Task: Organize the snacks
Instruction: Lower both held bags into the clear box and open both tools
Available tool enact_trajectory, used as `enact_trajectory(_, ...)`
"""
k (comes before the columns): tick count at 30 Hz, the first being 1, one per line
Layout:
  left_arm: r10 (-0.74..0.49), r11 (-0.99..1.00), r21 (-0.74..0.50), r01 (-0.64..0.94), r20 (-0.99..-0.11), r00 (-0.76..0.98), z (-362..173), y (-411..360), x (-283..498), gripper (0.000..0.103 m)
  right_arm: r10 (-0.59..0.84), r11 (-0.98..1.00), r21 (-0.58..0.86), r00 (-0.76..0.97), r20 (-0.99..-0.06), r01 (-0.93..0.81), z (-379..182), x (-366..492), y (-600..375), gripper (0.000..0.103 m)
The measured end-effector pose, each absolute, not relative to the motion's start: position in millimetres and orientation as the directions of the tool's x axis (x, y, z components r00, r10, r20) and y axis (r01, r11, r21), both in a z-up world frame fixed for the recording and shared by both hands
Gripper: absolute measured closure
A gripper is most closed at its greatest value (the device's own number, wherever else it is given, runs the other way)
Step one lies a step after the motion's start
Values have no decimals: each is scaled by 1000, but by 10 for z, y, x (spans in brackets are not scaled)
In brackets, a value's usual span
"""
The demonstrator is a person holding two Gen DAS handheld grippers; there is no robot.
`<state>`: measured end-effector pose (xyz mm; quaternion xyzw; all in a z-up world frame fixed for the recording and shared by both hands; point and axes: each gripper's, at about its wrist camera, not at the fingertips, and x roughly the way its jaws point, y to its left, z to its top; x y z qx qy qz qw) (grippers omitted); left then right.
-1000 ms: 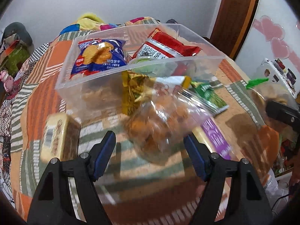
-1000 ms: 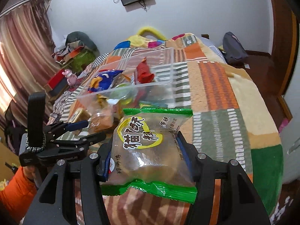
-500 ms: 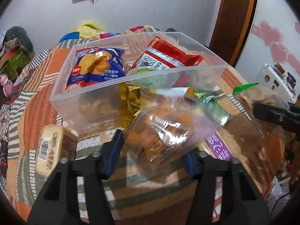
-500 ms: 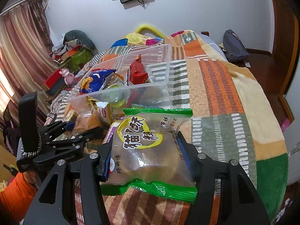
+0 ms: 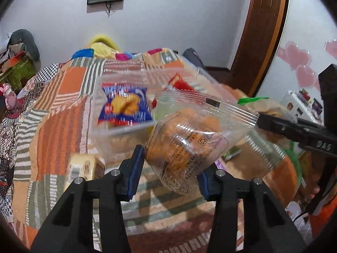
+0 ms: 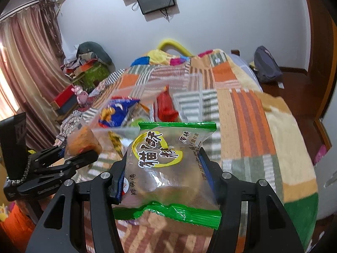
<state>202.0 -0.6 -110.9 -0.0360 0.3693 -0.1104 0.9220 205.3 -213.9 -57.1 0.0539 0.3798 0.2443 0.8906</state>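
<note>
Left wrist view, scanning from the left: patchwork bedspread (image 5: 61, 109), then a yellow boxed snack (image 5: 86, 166) lying on it just left of the tongs. Beyond it, the clear bin (image 5: 126, 105), motion-blurred, with a blue chip bag (image 5: 124, 107) and a red packet (image 5: 179, 82) already inside. Left gripper (image 5: 171, 168) clenched on a clear pastry bag (image 5: 189, 143), orange pieces showing through. Bag is off the bed, long axis tilted up and to the right, its sealed top near the rim of the bin. At far right the other tool's black body comes into frame.

Right wrist view, same sweep: the left tool sits low at the left, its orange-filled bag up beside the bin's near corner. Centre: right gripper (image 6: 166, 168) grasping a green-edged packet (image 6: 170, 164), upright, long axis running from the tongs up toward the bin. Bedspread runs off to the right, with a dark backpack (image 6: 266, 65) on the floor past it.

Key relation: the bin lies straight ahead of both pairs of tongs and slightly below the held bags. Left hand looks nearer its opening, so my guess is the pastry bag goes over the near wall first and the green packet follows. Both bags are slack film; each could catch on the rim if brought in low.
</note>
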Motion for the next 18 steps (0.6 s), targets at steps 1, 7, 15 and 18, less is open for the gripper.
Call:
enact_trajectory(1,-231,973,-150,177,-667,708,-1065,-8,2045,57,477,874,278,600,-642,-398,-531,2086,-2119,50)
enact_trajectory(7,-237,972,-160,175,-647,725,-863,-29,2346,57,470,877,247,631,-618,-412,-413,2302,-1976,50)
enact_trajectory(15,-212,977,-173,127,-672,709,-897,-53,2875,57,442,889,212,644,-624,-405,-425,2698,-1777,49)
enact_trajectory(18,-198,980,-162,119,-682,704,-935,-74,3047,57,428,895,198,643,-635,-401,-462,2837,-1726,49)
